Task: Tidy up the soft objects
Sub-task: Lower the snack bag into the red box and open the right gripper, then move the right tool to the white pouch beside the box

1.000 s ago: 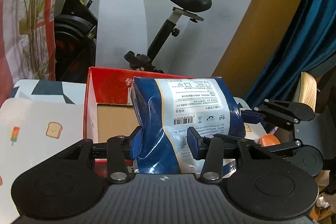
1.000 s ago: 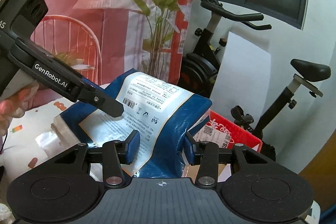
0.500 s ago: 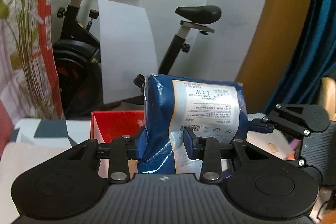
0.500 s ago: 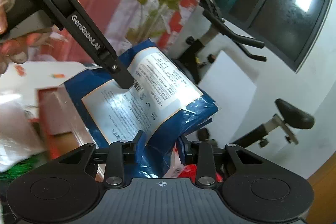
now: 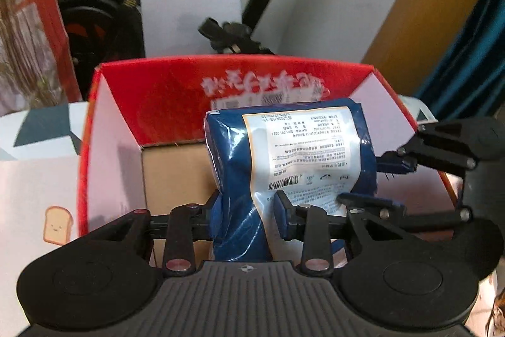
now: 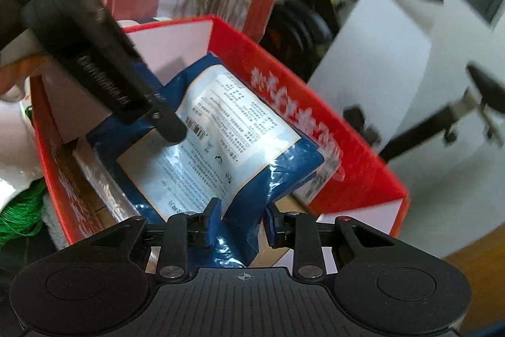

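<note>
Both grippers clamp one blue soft pack over the open red box.

The left gripper [image 5: 249, 218] has its blue pads [image 5: 217, 218] pressed into the near edge of the blue pack [image 5: 293, 160], and the right gripper [image 6: 239, 225] is clenched on another edge of the same pack [image 6: 217, 147]. In the left wrist view the pack stands upright, its white printed label facing the camera, in front of the red box's [image 5: 164, 90] back wall and above its brown cardboard floor [image 5: 176, 176]. In the right wrist view it lies tilted inside the red box [image 6: 356, 166], with the left gripper reaching in from the upper left. A green bundle [image 6: 19, 217] lies just outside the box, and an exercise bike [image 5: 98, 8] stands behind it.
</note>
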